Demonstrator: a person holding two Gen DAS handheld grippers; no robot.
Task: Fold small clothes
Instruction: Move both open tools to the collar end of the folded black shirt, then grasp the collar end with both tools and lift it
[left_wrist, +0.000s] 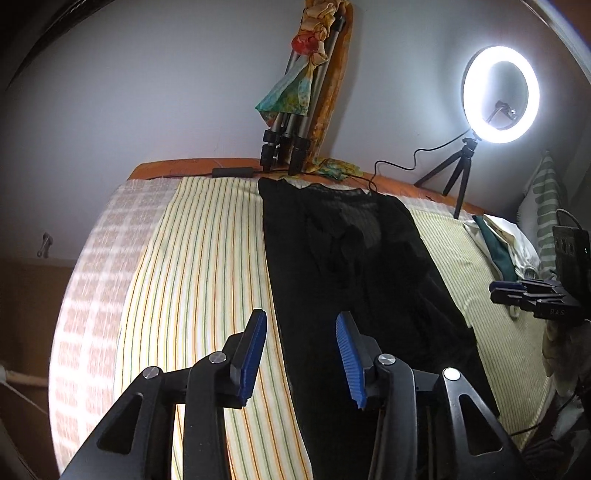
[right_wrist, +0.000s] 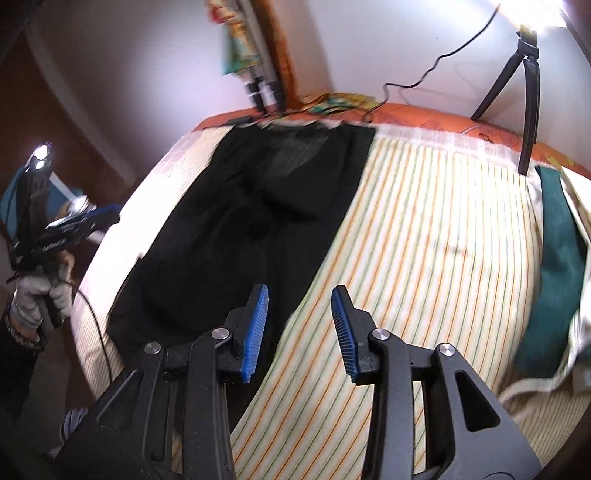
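A black garment (left_wrist: 354, 266) lies flat and lengthwise on the striped bed sheet (left_wrist: 207, 258); it also shows in the right wrist view (right_wrist: 251, 229). My left gripper (left_wrist: 301, 321) is open and empty, hovering above the garment's near left edge. My right gripper (right_wrist: 300, 295) is open and empty above the garment's near right edge and the sheet (right_wrist: 424, 240). The right gripper also shows at the right edge of the left wrist view (left_wrist: 532, 295). The left gripper shows at the left in the right wrist view (right_wrist: 99, 218), held by a gloved hand.
A lit ring light on a small tripod (left_wrist: 500, 94) stands at the bed's far right, its cable trailing along the head. A folded tripod with coloured cloth (left_wrist: 295, 122) leans on the wall. A green and cream cloth pile (right_wrist: 554, 266) lies at the right.
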